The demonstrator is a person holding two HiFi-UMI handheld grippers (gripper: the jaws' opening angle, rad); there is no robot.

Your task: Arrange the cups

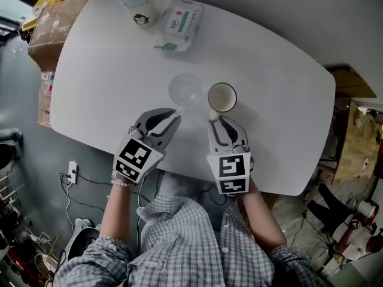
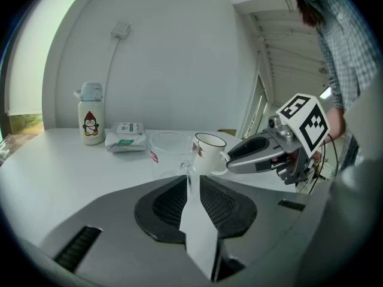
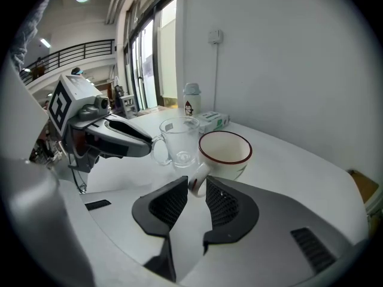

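Seeing jaws pinch glass cup (image 2: pixel 170 154) handle takes left gripper view.

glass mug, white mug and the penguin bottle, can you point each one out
glass mug (image 2: pixel 169 155): left gripper view, on its clear side wall.
white mug (image 1: pixel 222 98): head view, on the inside bottom of the cup.
penguin bottle (image 2: pixel 90 122): left gripper view, on the penguin picture on its body.

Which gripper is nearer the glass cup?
Left. The left gripper is shut on the handle of the glass cup. The right gripper is shut on the handle of the white mug, which stands beside the glass cup.
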